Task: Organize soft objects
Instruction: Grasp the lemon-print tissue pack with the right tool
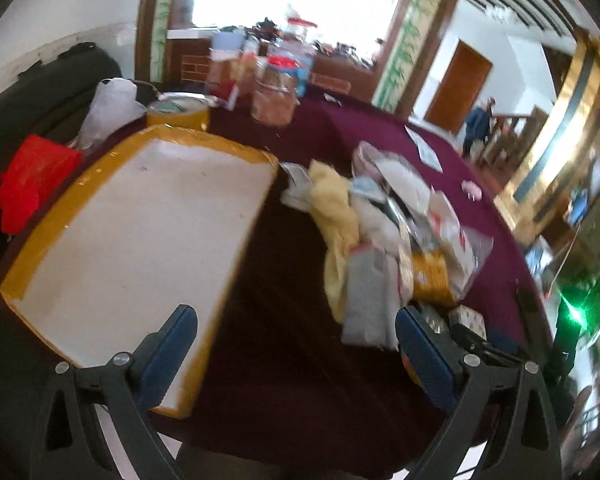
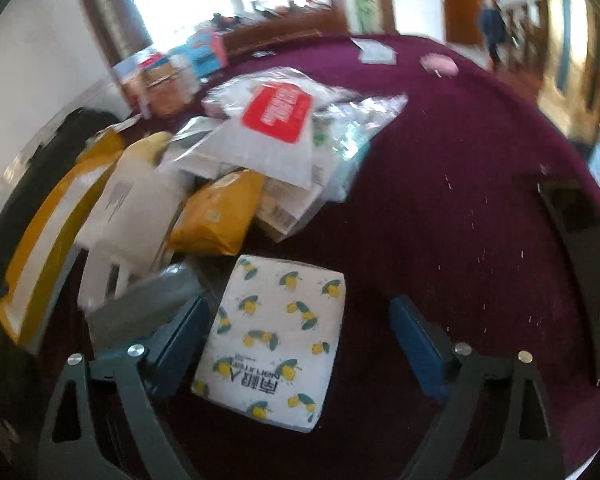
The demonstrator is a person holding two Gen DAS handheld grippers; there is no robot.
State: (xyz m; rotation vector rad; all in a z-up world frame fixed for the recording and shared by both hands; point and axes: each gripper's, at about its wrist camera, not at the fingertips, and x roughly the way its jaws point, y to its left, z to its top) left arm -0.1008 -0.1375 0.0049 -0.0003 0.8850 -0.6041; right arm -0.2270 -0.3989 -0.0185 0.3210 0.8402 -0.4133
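- While both claws stand wide open and empty, nothing appears sorted yet; this looks like the very start of the task.
- Left claw (image 1: 296, 344): its fingers are spread apart over bare maroon cloth on the worktop (image 1: 292, 380), gripping nothing.
- Ahead and to the left of the left claw lies a flat white tray with a yellow border (image 1: 140, 220). Nothing rests on its surface, so it may be the place meant for the sorted items, though that is a guess.
- Ahead and to the right of the left claw sits a jumbled pile of soft packets (image 1: 384, 236), including a pale yellow cloth (image 1: 334, 216).
- Right claw (image 2: 300, 332): also spread open, holding nothing.
- Between the right claw's fingers, closer to the left one, lies a tissue pack with a lemon print (image 2: 276, 344), flat on the worktop, not yet gripped.
- Beyond it and to the left is the same pile, with a yellow padded bag (image 2: 218, 216) and a white bag bearing a red label (image 2: 278, 114).
- Judged remaining: nearly everything, starting probably with closing on the tissue pack.
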